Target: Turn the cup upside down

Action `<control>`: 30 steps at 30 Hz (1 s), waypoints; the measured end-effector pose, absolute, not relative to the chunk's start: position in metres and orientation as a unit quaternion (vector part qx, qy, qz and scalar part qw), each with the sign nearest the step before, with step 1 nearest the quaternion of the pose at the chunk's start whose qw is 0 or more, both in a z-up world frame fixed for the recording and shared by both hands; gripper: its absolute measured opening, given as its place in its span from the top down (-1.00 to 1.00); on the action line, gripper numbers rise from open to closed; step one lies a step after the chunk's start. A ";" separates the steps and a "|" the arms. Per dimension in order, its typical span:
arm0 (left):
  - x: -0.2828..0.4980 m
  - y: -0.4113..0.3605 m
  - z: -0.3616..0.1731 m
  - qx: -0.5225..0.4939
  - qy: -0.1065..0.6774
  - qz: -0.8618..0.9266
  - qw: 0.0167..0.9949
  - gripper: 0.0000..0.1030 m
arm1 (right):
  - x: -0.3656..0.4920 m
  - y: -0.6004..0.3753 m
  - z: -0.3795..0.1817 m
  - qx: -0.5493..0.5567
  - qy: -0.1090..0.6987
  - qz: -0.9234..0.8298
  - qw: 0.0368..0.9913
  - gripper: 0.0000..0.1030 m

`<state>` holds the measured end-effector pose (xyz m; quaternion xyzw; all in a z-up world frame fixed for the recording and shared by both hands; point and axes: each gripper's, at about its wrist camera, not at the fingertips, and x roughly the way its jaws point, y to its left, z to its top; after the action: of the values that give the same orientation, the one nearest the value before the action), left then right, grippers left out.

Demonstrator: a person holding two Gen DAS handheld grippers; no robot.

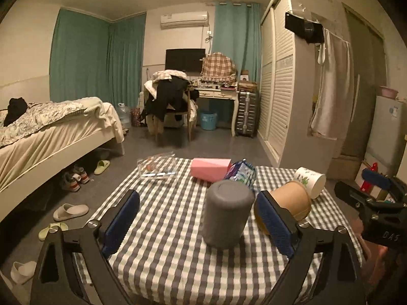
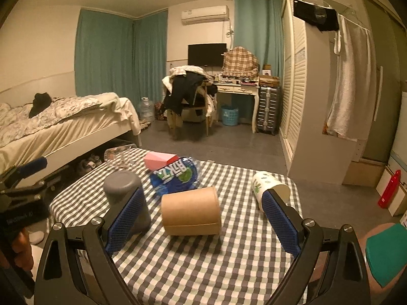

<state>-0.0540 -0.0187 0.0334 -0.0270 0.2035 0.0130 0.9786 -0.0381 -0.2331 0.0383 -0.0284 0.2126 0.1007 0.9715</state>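
A grey cup (image 1: 226,214) stands upside down on the checked table (image 1: 162,259), between the pads of my open left gripper (image 1: 201,222); it also shows in the right wrist view (image 2: 127,198). A brown paper cup (image 2: 190,212) lies on its side between the pads of my open right gripper (image 2: 203,222), not touched; in the left wrist view it (image 1: 292,200) lies behind the right pad. A white patterned cup (image 2: 267,188) lies on its side at the right, also seen from the left wrist (image 1: 310,180).
A pink box (image 1: 211,169), a blue plastic packet (image 1: 241,172) and a clear box (image 1: 157,169) sit at the table's far edge. A bed (image 1: 51,132) stands at the left with slippers (image 1: 71,211) on the floor. A wardrobe (image 1: 277,76) is at the right.
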 end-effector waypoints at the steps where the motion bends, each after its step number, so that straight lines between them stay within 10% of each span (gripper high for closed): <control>1: -0.055 -0.018 0.032 -0.027 0.204 0.018 0.978 -1.00 | -0.039 -0.231 0.037 -0.030 0.212 0.104 0.971 -0.99; 30: -0.062 -0.010 0.028 -0.031 0.208 0.046 0.977 -1.00 | -0.038 -0.227 0.032 -0.034 0.218 0.106 0.970 -0.99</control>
<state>-0.0620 -0.0098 0.0284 -0.0311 0.2082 0.0463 0.9765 -0.0381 -0.2266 0.0321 -0.0339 0.2183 0.1058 0.9695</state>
